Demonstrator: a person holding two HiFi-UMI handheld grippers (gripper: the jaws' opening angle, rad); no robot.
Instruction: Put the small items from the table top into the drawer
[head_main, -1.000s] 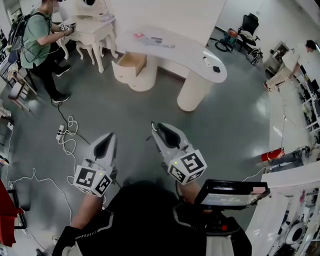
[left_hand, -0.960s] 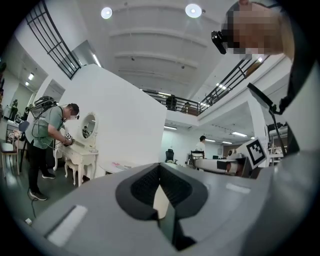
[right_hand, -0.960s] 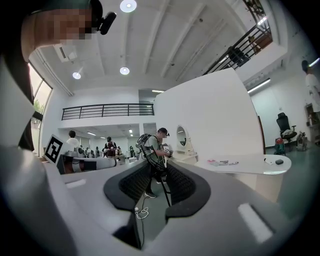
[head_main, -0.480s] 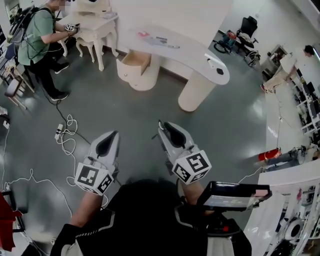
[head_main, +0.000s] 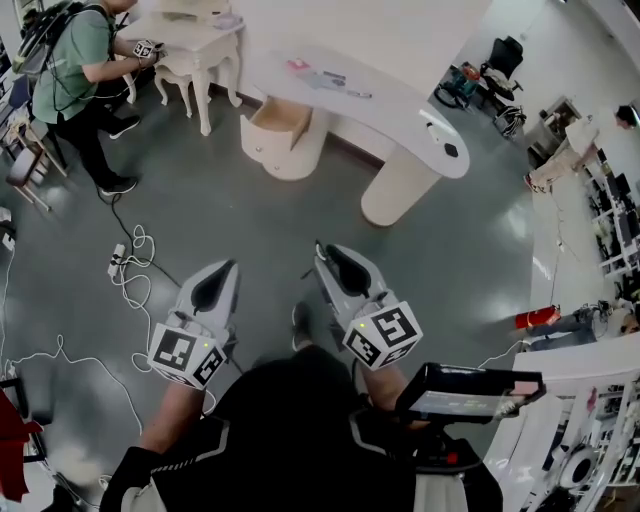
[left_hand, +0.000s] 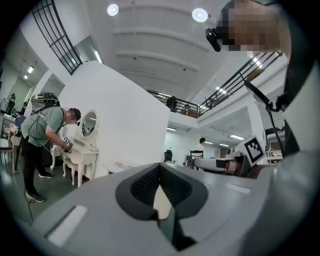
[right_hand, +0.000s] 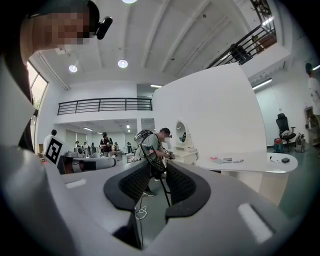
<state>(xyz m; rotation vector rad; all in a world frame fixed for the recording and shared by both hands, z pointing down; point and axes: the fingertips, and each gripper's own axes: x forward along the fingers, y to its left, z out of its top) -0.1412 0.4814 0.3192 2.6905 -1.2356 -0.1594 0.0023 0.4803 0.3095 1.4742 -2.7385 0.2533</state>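
Far ahead stands a white curved table (head_main: 400, 105) with several small items (head_main: 325, 78) on its top and a black item (head_main: 451, 150) near its right end. Under its left end a wooden drawer (head_main: 275, 118) stands open. Both grippers are held level over the grey floor, well short of the table. My left gripper (head_main: 215, 285) (left_hand: 160, 172) is shut, its pads meeting at the tips with nothing in them. My right gripper (head_main: 335, 262) (right_hand: 161, 172) is open with an empty gap. The right gripper view shows the small items (right_hand: 223, 160) on the table (right_hand: 260, 162).
A person in a green shirt (head_main: 75, 60) works at a white dressing table (head_main: 190, 45) at the back left. Cables and a power strip (head_main: 135, 265) lie on the floor to the left. A red extinguisher (head_main: 538, 318) lies at the right, by white counters.
Both grippers have moved forward together toward the table, and the table has shifted a little right in the head view. A shoe now shows between the grippers.
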